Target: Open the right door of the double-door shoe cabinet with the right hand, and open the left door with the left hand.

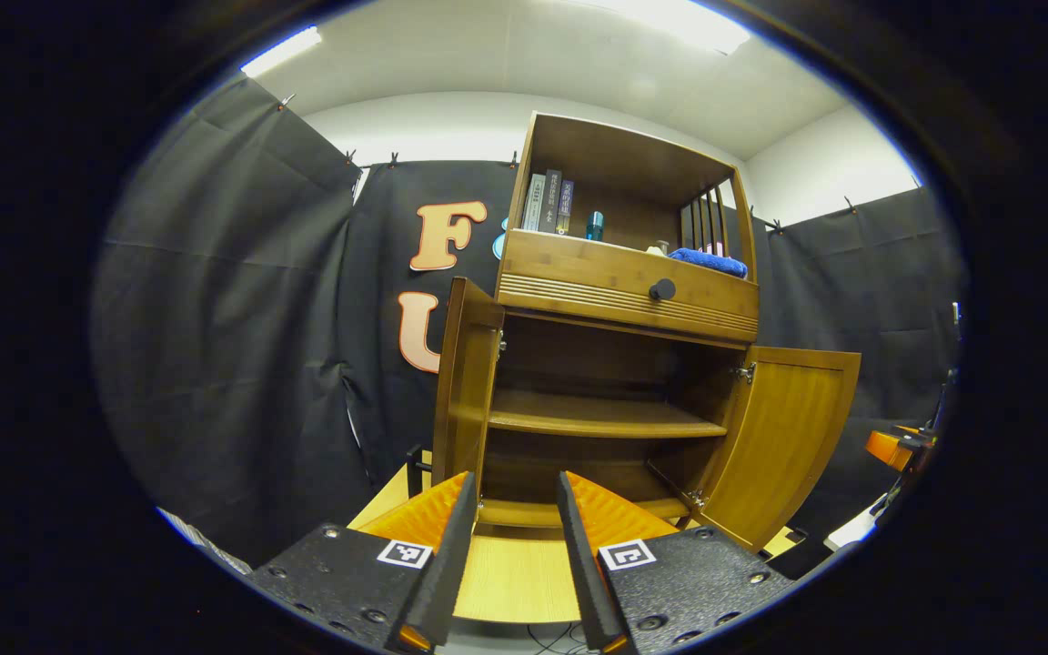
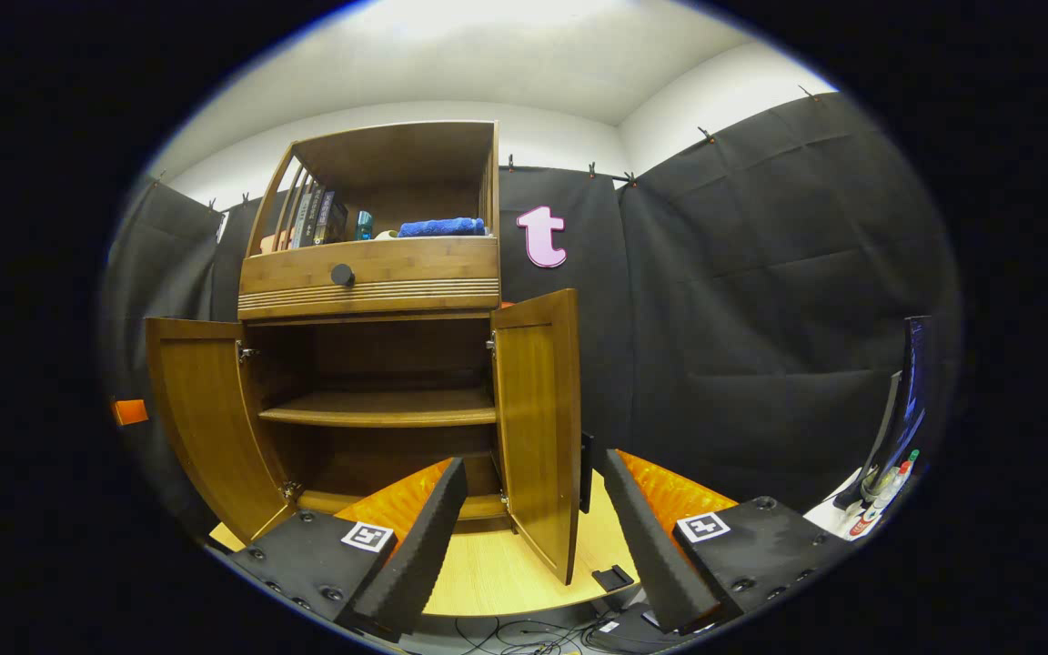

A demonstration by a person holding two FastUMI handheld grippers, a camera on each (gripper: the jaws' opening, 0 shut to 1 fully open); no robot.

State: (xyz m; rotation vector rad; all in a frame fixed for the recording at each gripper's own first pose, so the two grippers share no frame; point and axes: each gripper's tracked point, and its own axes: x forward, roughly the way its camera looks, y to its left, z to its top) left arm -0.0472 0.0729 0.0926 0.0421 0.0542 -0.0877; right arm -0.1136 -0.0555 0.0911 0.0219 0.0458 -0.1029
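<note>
While both doors of the shoe cabinet stand open, each hand-held gripper hangs spread and empty before it.

Light from above: ceiling strip light and a blown-out bright panel, far above the jaws. Ceiling glare in the right gripper view too. Cabinet interior ahead of the jaws is dim, shadowed. Focus sharp centrally; strong fisheye bending and darkening toward edges.
</note>
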